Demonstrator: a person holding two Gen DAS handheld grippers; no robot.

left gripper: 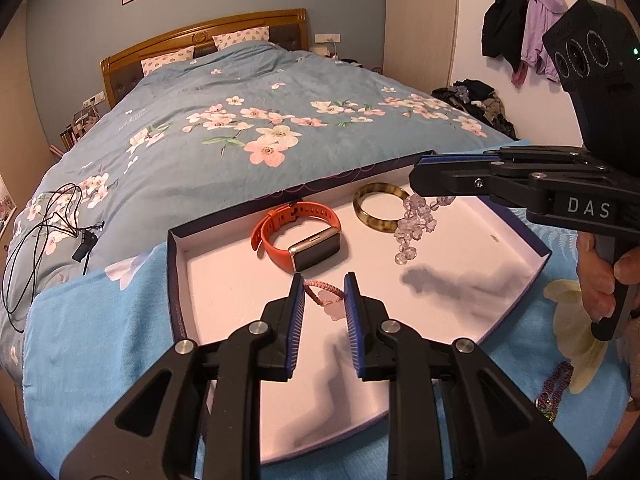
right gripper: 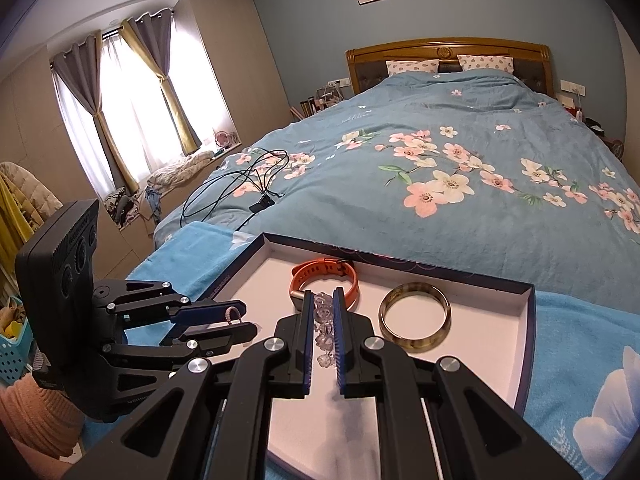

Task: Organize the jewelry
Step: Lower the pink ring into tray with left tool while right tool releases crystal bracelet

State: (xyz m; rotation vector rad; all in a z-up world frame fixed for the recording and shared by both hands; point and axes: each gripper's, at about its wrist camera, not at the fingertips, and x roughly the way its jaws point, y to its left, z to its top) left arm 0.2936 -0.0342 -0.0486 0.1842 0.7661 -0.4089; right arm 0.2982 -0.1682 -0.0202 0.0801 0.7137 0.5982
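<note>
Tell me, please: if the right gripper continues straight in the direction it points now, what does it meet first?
Probably the orange watch in the box: it lies just past the right gripper, which holds a clear bead bracelet. Depth is uncertain.

Right gripper [right gripper: 323,300] closed on clear bead bracelet [right gripper: 323,330]; beads hang between blue pads over tray. Left gripper [right gripper: 240,318] at left, pinching pink braided cord [right gripper: 233,315] over tray's left part. Shallow tray [right gripper: 524,320], dark rim, pale floor, sits on blue towel [right gripper: 580,344] at bed foot. Inside: orange watch [right gripper: 326,274] by far wall; amber bangle [right gripper: 415,317] right of it, flat, apart.
</note>
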